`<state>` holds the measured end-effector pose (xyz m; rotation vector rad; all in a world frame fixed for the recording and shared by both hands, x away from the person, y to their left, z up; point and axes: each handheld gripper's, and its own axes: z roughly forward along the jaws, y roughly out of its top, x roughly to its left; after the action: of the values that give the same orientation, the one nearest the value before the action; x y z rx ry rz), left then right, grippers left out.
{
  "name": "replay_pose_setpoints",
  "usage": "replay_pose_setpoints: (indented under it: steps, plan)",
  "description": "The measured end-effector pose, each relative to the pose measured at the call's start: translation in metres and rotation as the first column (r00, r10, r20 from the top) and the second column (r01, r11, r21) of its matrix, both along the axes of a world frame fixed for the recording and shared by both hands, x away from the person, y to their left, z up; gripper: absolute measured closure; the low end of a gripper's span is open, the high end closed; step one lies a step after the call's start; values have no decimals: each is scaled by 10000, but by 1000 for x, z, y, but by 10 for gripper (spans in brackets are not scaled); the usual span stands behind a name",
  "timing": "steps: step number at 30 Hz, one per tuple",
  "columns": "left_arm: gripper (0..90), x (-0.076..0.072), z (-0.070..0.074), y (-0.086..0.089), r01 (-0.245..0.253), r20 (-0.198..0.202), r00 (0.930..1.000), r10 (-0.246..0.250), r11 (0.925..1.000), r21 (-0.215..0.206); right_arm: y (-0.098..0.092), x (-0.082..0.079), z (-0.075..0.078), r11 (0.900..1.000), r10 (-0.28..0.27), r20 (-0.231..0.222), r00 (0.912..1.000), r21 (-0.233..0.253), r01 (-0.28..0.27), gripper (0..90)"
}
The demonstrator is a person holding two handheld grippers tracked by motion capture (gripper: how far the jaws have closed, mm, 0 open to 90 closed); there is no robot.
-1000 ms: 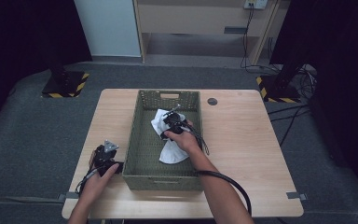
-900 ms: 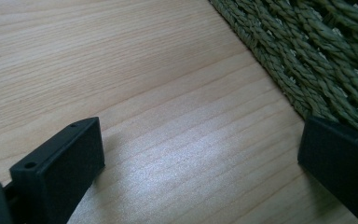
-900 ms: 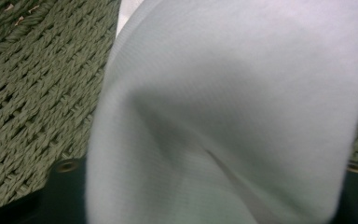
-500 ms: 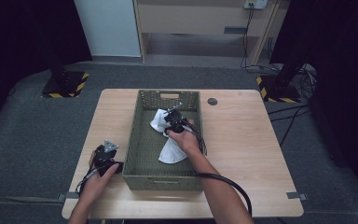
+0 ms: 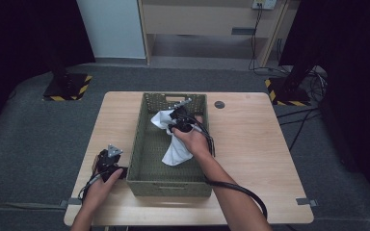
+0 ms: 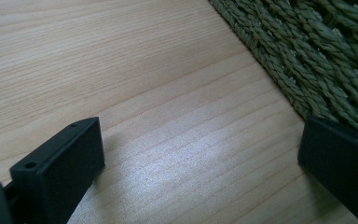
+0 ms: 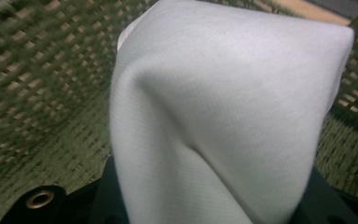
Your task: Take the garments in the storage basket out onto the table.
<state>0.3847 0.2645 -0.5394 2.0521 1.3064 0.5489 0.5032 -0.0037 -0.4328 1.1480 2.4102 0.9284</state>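
In the high view we saw a pale wooden counter with a green woven basket standing at its centre, long side running from six to twelve o'clock. The right gripper was held inside the basket toward its twelve o'clock end, and a white cloth hung from it, one part bunched up at about ten o'clock from the gripper and the rest trailing down toward six o'clock onto the basket floor beside the right hand. The left gripper rested on the counter just outside the basket's nine o'clock wall, near the front corner, with the left hand behind it and a cable trailing toward six o'clock. A small dark round disc lay on the counter at about one o'clock from the basket. In the left gripper view we saw its two black fingers spread wide apart with bare wood grain between them, gripping nothing; the basket's woven wall ran along the two o'clock side, close to the right-hand finger. In the right gripper view the white cloth rose from between the fingers in a thick fold, pinched at the base where the black fingers closed on it, with the basket's lattice blurred behind it.
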Motion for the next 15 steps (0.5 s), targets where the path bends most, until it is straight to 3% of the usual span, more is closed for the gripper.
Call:
replay_pose_setpoints:
  steps: [6, 15]
  plan:
    - [0, 0, 0, 0, 1, -10, 10000, -1, 10000, 6, 7, -9, 23, 9994, 209, 153, 9997, 259, -213, 599]
    - [0, 0, 0, 0, 14, -3, 10000, -14, 10000, 23, 8, -18, 56, 9988, 449, 640, 9969, 154, -460, 599]
